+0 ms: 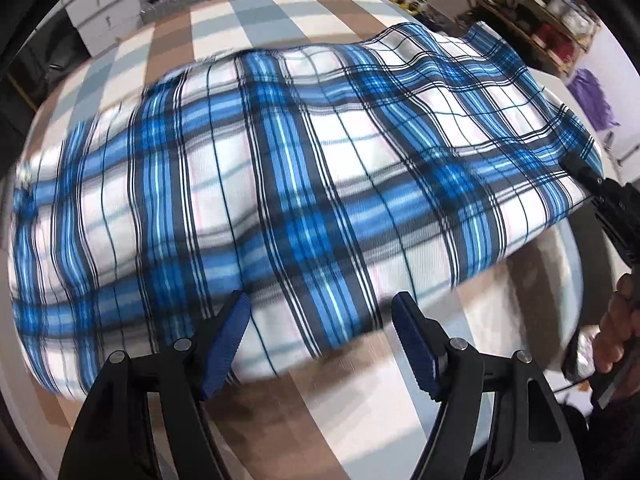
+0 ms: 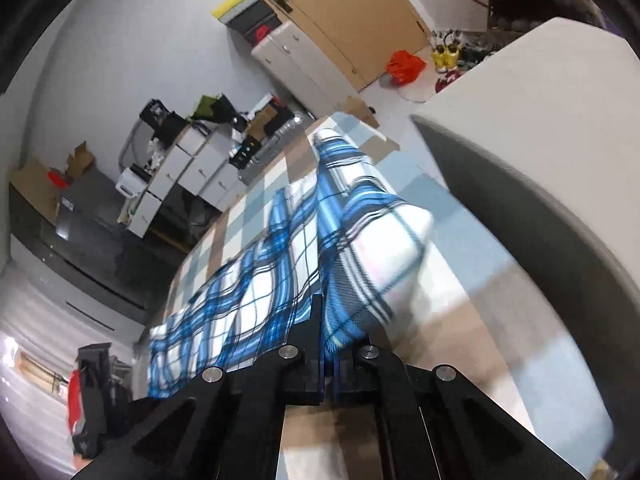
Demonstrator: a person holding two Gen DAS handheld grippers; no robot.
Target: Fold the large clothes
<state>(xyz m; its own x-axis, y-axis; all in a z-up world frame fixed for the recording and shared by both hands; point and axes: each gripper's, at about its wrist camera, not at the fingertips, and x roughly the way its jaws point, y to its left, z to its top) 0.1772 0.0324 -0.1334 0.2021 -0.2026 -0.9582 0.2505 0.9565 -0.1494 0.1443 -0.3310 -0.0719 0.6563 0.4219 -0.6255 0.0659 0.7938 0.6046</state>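
A large blue, white and black plaid cloth [image 1: 280, 184] is spread over a bed with a checked beige, white and pale blue cover [image 1: 248, 20]. My left gripper [image 1: 320, 332] is open, its blue pads apart just above the cloth's near edge, holding nothing. My right gripper [image 2: 330, 336] is shut on a bunched corner of the plaid cloth [image 2: 280, 264], lifting it off the bed. That right gripper also shows in the left wrist view [image 1: 588, 172], clamped on the cloth's right corner, with a hand behind it.
White drawer units [image 2: 188, 168] and cluttered boxes stand beyond the bed. A white rounded block [image 2: 540, 128] rises at the right. A wooden door [image 2: 352, 12], an orange bag [image 2: 404, 65] and shoes lie on the floor; shelves [image 1: 532, 4] stand far right.
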